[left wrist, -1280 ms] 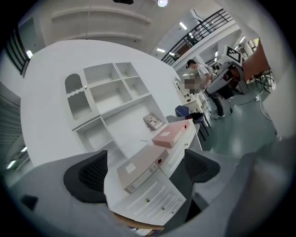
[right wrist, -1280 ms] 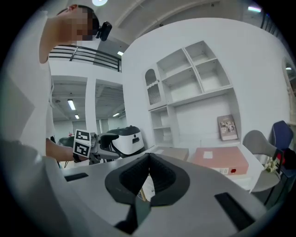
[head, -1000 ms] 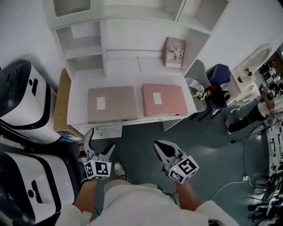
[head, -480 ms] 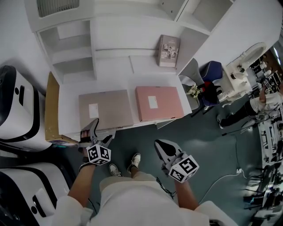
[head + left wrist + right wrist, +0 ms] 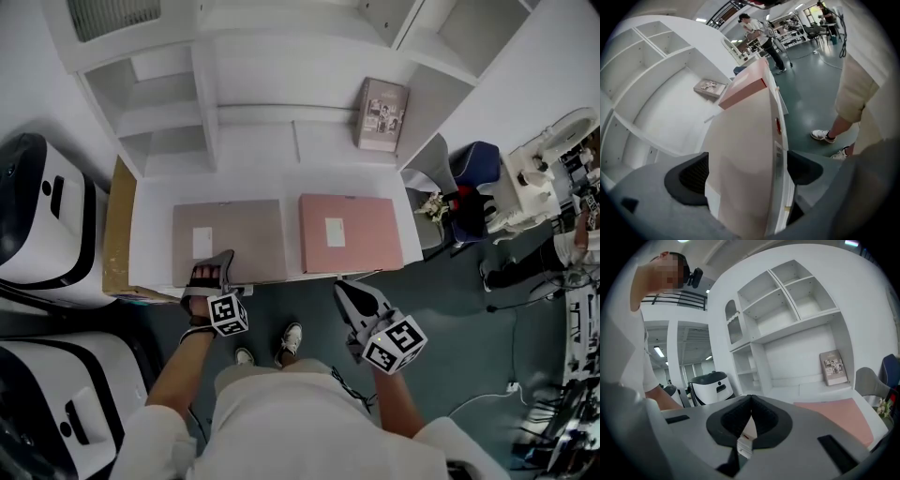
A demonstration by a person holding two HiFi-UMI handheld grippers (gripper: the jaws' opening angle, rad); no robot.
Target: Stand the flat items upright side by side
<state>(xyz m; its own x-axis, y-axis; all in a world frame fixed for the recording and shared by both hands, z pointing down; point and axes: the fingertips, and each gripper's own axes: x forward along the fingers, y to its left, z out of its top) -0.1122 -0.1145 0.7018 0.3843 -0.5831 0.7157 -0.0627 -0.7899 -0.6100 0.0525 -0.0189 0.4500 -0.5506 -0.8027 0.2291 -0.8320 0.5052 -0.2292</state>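
Two flat boxes lie on the white desk (image 5: 150,225): a beige one (image 5: 228,242) on the left and a pink one (image 5: 350,232) on the right. My left gripper (image 5: 214,278) is open at the beige box's front edge. In the left gripper view the beige box (image 5: 740,154) and the desk edge fill the gap between the pads (image 5: 689,176), with the pink box (image 5: 745,86) beyond. My right gripper (image 5: 361,302) hangs shut and empty just off the desk's front, below the pink box (image 5: 839,413). A book (image 5: 382,114) leans upright against the back.
White shelves (image 5: 159,103) rise behind the desk. Two large white and black machines (image 5: 47,225) (image 5: 66,394) stand at the left, with a cardboard sheet (image 5: 117,225) against the desk's side. A grey chair (image 5: 427,164) and cluttered gear are at the right.
My left gripper has moved forward from below the desk's edge onto the beige box's front edge. The right gripper has risen slightly towards the desk, still shut.
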